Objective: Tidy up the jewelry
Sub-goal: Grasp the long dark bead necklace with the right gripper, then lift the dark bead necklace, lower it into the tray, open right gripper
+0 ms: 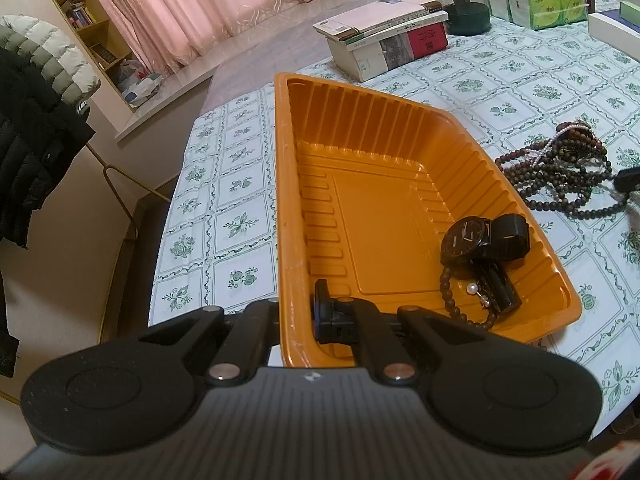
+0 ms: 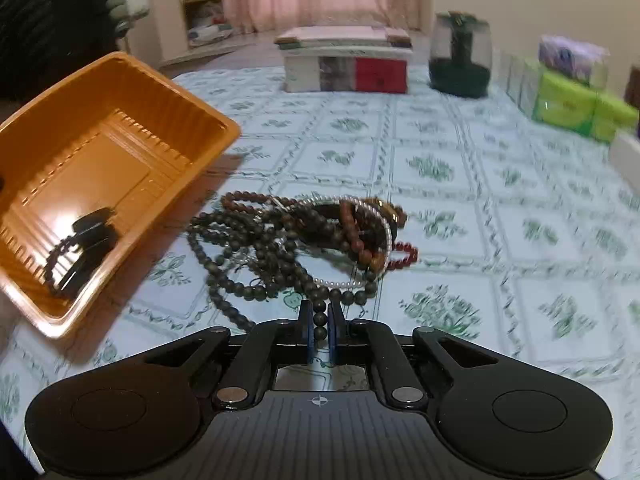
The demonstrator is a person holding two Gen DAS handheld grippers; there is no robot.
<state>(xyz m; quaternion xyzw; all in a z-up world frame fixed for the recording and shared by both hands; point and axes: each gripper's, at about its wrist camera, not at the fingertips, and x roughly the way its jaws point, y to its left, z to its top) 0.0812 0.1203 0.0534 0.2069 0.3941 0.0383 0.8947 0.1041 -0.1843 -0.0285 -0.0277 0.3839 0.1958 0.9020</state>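
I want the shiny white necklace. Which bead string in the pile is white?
The pearl strand, curving through the pile's middle. Its tiny white beads stand out; the other strings are dark brown, reddish or red.

a table under a pale cloth printed with green flowers [image 2: 440,152] carries an orange tray [image 1: 282,200], a tangled heap of bead strands [image 2: 304,240] beside it, stacked books [image 1: 384,36], a green jar [image 1: 464,0] and tissue packs [image 1: 536,4].
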